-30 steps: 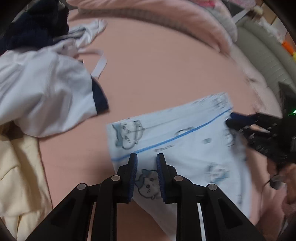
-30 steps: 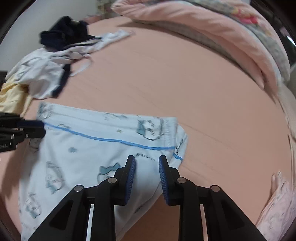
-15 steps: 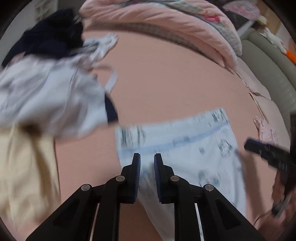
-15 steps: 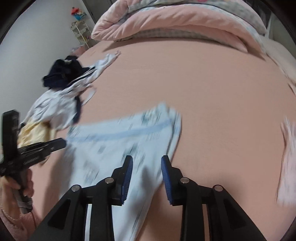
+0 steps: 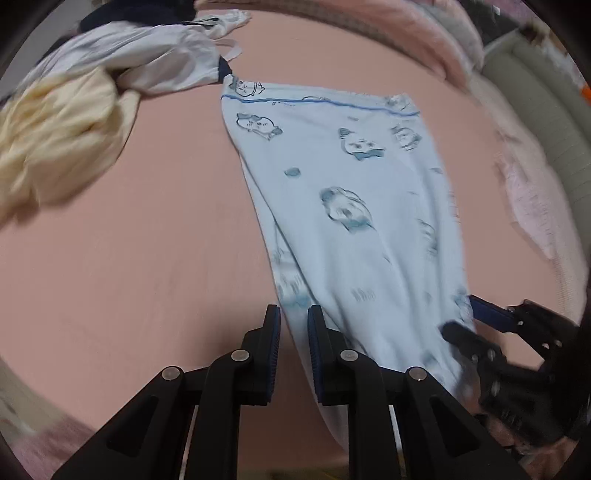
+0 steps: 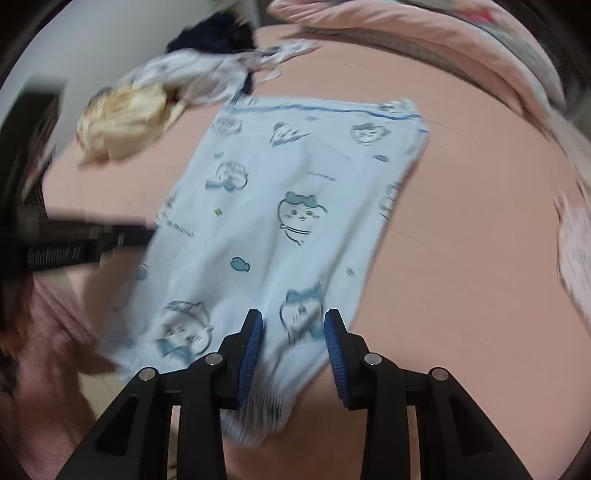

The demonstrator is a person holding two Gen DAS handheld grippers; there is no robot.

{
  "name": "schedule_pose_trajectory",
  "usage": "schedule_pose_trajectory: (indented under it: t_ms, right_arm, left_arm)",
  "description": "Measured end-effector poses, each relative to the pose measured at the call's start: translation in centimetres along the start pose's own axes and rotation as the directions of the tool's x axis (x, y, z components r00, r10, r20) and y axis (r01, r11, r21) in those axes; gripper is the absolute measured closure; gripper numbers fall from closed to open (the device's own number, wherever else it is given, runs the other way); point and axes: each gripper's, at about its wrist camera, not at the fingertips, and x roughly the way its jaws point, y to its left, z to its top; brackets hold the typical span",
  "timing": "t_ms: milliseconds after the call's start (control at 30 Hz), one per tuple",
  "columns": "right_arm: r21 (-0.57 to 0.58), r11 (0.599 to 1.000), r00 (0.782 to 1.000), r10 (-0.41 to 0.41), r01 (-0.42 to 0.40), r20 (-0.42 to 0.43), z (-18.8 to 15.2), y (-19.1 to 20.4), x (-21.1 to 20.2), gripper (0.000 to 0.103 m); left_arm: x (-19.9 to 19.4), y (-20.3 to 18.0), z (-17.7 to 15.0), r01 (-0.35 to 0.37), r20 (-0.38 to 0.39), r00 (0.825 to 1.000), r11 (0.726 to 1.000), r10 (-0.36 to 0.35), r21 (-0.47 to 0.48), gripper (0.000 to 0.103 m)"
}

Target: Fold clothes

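The bed [image 5: 147, 240] fills most of both views, covered by a smooth pink sheet; along its far side lies a rolled pink quilt [image 6: 424, 33]; a grey padded edge [image 5: 546, 122] curves past it at the right of the left wrist view. Spread flat in the middle of the sheet are the light-blue trousers [image 5: 351, 206], printed with cartoon animals, the waistband with its blue line at the far end and the legs running toward the cameras. At the far left corner sits a heap of unfolded clothes: a white garment [image 5: 147, 62] with dark trim touching the trousers' waistband corner, a pale yellow garment [image 5: 62, 136] just beside it, and a dark navy piece [image 6: 214, 33] behind. The left gripper [image 5: 293, 314] has its jaws nearly together over the trousers' left edge, though motion blur hides whether cloth is pinched; the right gripper [image 6: 293, 321] stands over the lower leg end with its jaws apart, cloth lying between the pads [image 6: 255, 332] but not pressed.
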Motion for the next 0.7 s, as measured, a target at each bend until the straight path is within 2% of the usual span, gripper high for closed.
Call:
schedule_pose_trajectory:
  t_ms: [67, 100, 133, 300, 433, 533, 633, 700]
  right_arm:
    - [0.070, 0.997, 0.998, 0.030, -0.034, 0.053, -0.6, -0.9, -1.2, 0.067]
    - [0.101, 0.994, 0.997, 0.029, -0.036, 0.074, -0.9, -1.3, -1.6, 0.061]
    - [0.128, 0.991, 0.997, 0.016, -0.026, 0.076, -1.3, -1.7, -1.6, 0.057]
    - [0.233, 0.972, 0.999, 0.019, -0.030, 0.050, -2.6, -3.5, -1.0, 0.057]
    - [0.240, 0.970, 0.999, 0.013, -0.024, 0.048, -3.7, -3.7, -1.2, 0.057]
    - [0.235, 0.972, 0.999, 0.005, -0.017, 0.048, -3.3, -3.0, -0.4, 0.057]
    - [0.203, 0.979, 0.999, -0.020, 0.009, 0.051, -3.2, -2.6, -0.5, 0.056]
    - [0.188, 0.981, 0.998, -0.049, 0.042, 0.032, -3.3, -2.5, 0.0, 0.052]
  left_arm:
    - [-1.0, 0.1, -1.2, 0.073, 0.037, 0.997, 0.997, -0.072, -0.025, 0.089]
    - [-1.1, -0.3, -1.6, 0.075, 0.049, 0.996, 0.997, -0.074, -0.019, 0.089]
    - [-0.9, -0.8, -1.9, 0.062, 0.052, 0.997, 0.998, -0.061, -0.009, 0.089]
    - [0.6, -0.8, -2.4, 0.003, 0.013, 1.000, 1.000, -0.003, -0.002, 0.089]
    - [1.3, -0.9, -2.9, 0.013, 0.021, 1.000, 1.000, -0.012, -0.006, 0.089]
    - [1.0, -1.0, -3.0, 0.061, 0.054, 0.997, 0.998, -0.061, -0.003, 0.089]
    - [0.2, -1.4, -3.3, 0.057, 0.075, 0.995, 0.998, -0.058, 0.018, 0.089]
    - [0.1, -1.8, -3.4, 0.044, 0.078, 0.996, 0.999, -0.046, 0.032, 0.089]
